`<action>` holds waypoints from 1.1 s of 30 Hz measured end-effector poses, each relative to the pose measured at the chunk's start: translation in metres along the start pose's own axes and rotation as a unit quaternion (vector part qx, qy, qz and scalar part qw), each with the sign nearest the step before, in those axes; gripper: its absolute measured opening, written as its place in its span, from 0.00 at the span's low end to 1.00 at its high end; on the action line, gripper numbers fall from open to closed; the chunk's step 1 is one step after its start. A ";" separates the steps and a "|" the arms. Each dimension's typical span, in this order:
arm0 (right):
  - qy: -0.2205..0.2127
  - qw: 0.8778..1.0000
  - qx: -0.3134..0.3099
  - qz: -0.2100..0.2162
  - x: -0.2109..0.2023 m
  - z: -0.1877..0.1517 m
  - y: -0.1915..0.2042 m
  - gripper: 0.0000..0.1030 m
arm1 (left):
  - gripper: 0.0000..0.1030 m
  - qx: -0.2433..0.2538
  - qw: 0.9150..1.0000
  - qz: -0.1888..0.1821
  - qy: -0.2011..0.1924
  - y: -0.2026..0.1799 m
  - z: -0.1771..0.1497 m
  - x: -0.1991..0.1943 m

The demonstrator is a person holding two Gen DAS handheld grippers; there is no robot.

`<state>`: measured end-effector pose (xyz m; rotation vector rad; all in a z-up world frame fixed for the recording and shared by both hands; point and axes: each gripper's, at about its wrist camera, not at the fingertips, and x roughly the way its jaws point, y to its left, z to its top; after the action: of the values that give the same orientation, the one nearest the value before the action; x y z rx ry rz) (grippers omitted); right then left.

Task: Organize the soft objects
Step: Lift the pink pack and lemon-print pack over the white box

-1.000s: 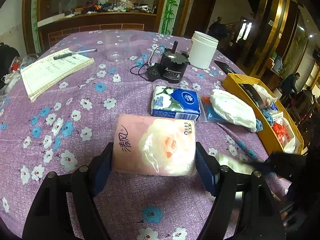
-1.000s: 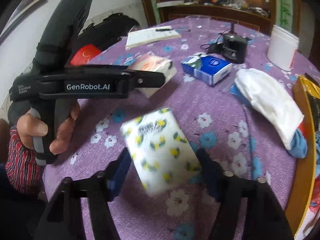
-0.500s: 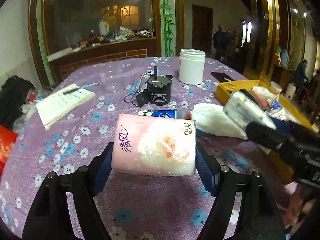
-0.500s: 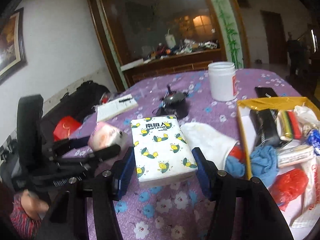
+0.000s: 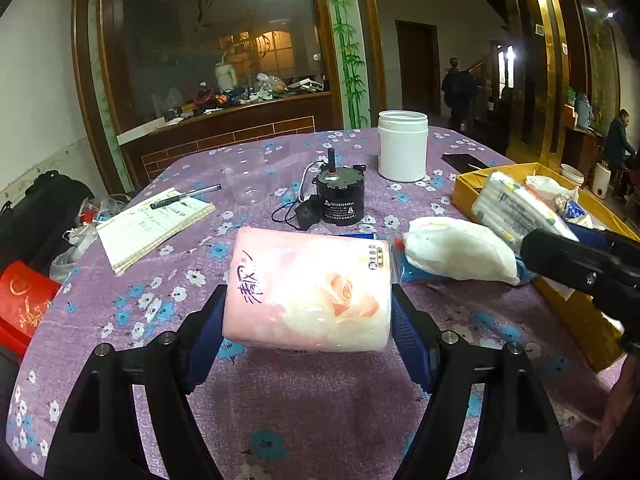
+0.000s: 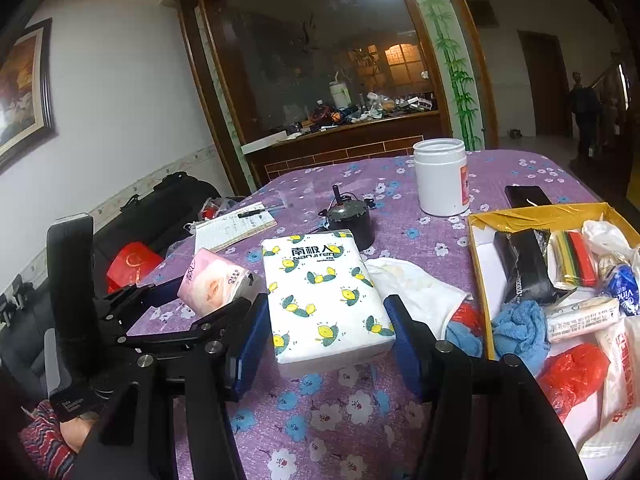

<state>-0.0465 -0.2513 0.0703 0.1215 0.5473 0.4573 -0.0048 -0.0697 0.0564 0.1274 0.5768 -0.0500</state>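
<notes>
Tissue packs sit in both my grippers, lifted above the purple flowered table [image 5: 168,292]. On the left, my left gripper [image 5: 308,320] has its jaws spread wide and pressed against the ends of the pink tissue pack [image 5: 308,292]. On the right, my right gripper [image 6: 328,336] clamps the lemon-print tissue pack [image 6: 320,296] at mid width, beside the yellow box [image 6: 540,214] of oddments.

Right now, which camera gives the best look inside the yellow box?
The right wrist view: the yellow box lies open with its packets, cloth and bags visible. The left wrist view shows only its near corner, partly blocked by the right hand-held gripper and its tissue pack.
</notes>
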 end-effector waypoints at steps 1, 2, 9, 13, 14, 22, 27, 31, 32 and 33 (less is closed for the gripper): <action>-0.003 1.000 0.000 -0.001 -0.002 0.000 0.000 0.57 | 0.74 0.000 1.000 0.000 0.000 0.000 0.000 0.000; -0.005 1.000 0.000 -0.003 -0.002 0.001 0.000 0.57 | 0.74 0.000 1.000 0.001 -0.001 0.000 0.000 0.000; -0.015 1.000 0.000 -0.005 -0.006 0.002 0.002 0.57 | 0.74 0.004 1.000 0.008 -0.007 -0.002 0.000 0.000; -0.017 1.000 0.003 -0.006 -0.005 0.003 -0.001 0.57 | 0.74 0.010 1.000 0.012 -0.014 -0.004 -0.001 -0.002; -0.018 1.000 0.005 -0.006 -0.005 0.003 -0.001 0.57 | 0.74 0.011 1.000 0.013 -0.017 -0.004 0.000 -0.003; -0.026 1.000 0.015 -0.007 -0.010 0.004 -0.006 0.57 | 0.74 0.019 0.999 0.019 -0.033 -0.007 -0.001 -0.008; -0.040 0.999 0.032 -0.009 -0.016 0.006 -0.014 0.57 | 0.74 0.023 0.999 0.022 -0.041 -0.008 0.000 -0.010; -0.048 0.997 0.053 -0.020 -0.022 0.007 -0.023 0.57 | 0.74 0.025 0.998 0.022 -0.044 -0.010 -0.001 -0.012; -0.050 0.997 0.058 -0.022 -0.025 0.007 -0.025 0.57 | 0.74 0.026 0.998 0.021 -0.045 -0.011 -0.001 -0.013; -0.053 0.996 0.064 -0.023 -0.028 0.007 -0.028 0.57 | 0.74 0.026 0.998 0.022 -0.047 -0.011 -0.001 -0.013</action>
<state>-0.0529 -0.2888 0.0833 0.2532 0.4739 0.3678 -0.0172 -0.0804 0.0619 0.1873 0.4797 -0.0291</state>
